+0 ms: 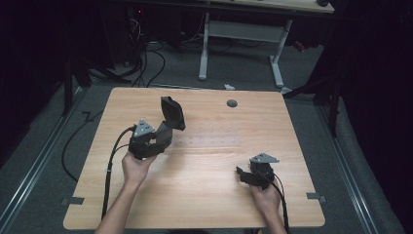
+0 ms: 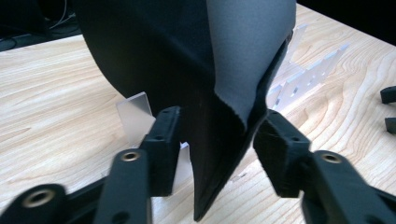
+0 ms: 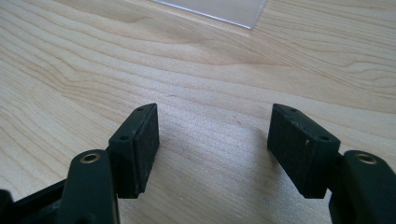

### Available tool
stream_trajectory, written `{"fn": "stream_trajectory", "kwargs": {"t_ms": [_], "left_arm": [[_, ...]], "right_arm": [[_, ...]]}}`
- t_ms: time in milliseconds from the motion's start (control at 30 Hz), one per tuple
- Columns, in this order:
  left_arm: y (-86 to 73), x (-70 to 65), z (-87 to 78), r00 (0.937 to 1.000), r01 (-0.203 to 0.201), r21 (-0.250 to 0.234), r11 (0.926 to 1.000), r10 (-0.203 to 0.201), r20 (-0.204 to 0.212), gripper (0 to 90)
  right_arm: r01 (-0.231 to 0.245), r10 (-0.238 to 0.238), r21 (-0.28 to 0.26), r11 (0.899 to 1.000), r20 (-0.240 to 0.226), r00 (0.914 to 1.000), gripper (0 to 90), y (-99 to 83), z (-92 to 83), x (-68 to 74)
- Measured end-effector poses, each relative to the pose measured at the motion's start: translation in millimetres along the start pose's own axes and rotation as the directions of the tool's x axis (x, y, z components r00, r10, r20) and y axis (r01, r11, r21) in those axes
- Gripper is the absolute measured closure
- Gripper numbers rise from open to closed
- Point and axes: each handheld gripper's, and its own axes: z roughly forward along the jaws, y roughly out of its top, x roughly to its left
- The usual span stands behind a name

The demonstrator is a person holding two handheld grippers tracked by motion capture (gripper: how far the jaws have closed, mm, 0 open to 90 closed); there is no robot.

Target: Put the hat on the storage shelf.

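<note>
A black sheet (image 1: 171,112) with a grey inner face, folded, stands upright on the wooden table (image 1: 204,200). My left gripper (image 1: 168,130) reaches its lower edge from the near left. In the left gripper view the sheet (image 2: 177,60) hangs down between the jaws of that gripper (image 2: 217,128); a gap shows beside the left pad, so the pads are not pressing it and the gripper is open. A clear slotted rack (image 2: 308,77) lies under and behind the sheet. My right gripper (image 1: 240,174) rests at the near right, open (image 3: 214,126), with bare wood between its fingers.
A round grommet hole (image 1: 232,103) sits near the table's far edge. A clear plastic edge (image 3: 219,11) lies ahead of the right gripper. Beyond the table stand a white desk frame (image 1: 241,31) and floor cables (image 1: 146,58). Cables trail from both grippers.
</note>
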Motion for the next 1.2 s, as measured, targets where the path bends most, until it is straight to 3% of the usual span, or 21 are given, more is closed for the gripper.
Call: {"fn": "stream_trajectory", "kwargs": {"t_ms": [333, 667, 1200], "left_arm": [[2.6, -0.9, -14.8, 0.9996, -0.023, -0.024, 0.9994, 0.022, -0.019, 43.3], [9.2, 1.5, -34.1, 1.0, -0.004, -0.05, 0.9987, 0.003, -0.004, 43.0], [-3.6, 5.4, -58.6, 0.9999, 0.003, -0.047, 0.9989, -0.003, -0.016, 42.6]], "right_arm": [[0.0, 0.0, 0.0, 1.0, 0.0, 1.0, 34.2, 0.0, 0.0, 0.0], [-0.002, 0.002, 0.001, 1.0, -0.001, 1.0, 34.2, 0.1, -0.1, 0.1], [-0.002, 0.002, 0.001, 1.0, -0.001, 1.0, 34.2, 0.0, -0.2, 0.1]]}}
